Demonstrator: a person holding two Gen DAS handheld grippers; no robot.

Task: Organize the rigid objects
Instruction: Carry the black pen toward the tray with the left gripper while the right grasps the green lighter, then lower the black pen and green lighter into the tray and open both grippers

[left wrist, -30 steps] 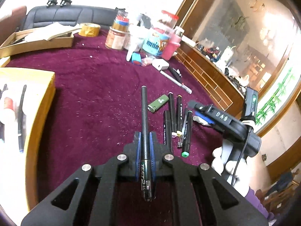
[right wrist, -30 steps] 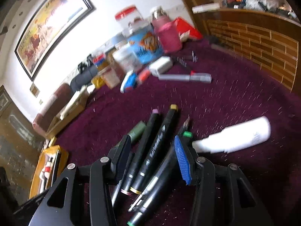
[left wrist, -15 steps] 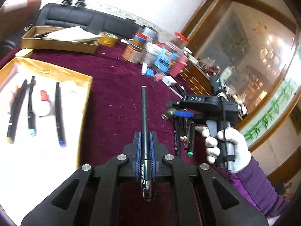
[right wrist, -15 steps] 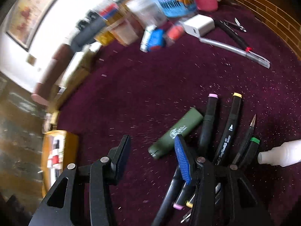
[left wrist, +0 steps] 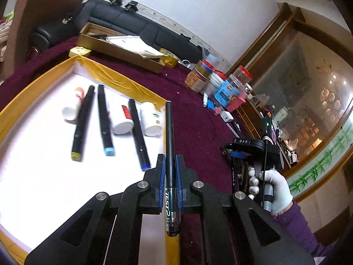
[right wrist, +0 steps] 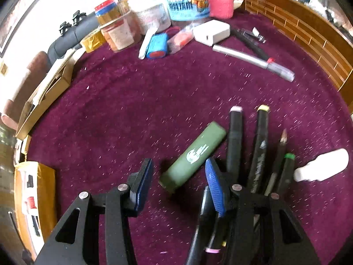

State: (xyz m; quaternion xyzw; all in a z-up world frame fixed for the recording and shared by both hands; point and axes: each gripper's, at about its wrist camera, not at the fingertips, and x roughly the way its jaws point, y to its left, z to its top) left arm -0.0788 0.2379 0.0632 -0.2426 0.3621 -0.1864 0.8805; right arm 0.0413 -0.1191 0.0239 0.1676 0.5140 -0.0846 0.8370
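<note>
— Left gripper (left wrist: 169, 174)?
— Clamped tight on a black pen (left wrist: 169, 145), barrel pointing forward over the right edge of the yellow-rimmed tray (left wrist: 123, 75).
— In the tray?
— Three black markers (left wrist: 103, 119) lying side by side on the white floor, white bottles (left wrist: 152, 119) between and beside them.
— Right gripper (right wrist: 178, 181)?
— Parted partway, gripping nothing, hovering over the maroon cloth (right wrist: 132, 110). Green lighter (right wrist: 194, 156) lying partly between the blue pads (right wrist: 215, 187), not pressed.
— Beside it?
— More markers (right wrist: 235, 141) fanned out just right of the lighter, then a white bottle (right wrist: 322, 165).
</note>
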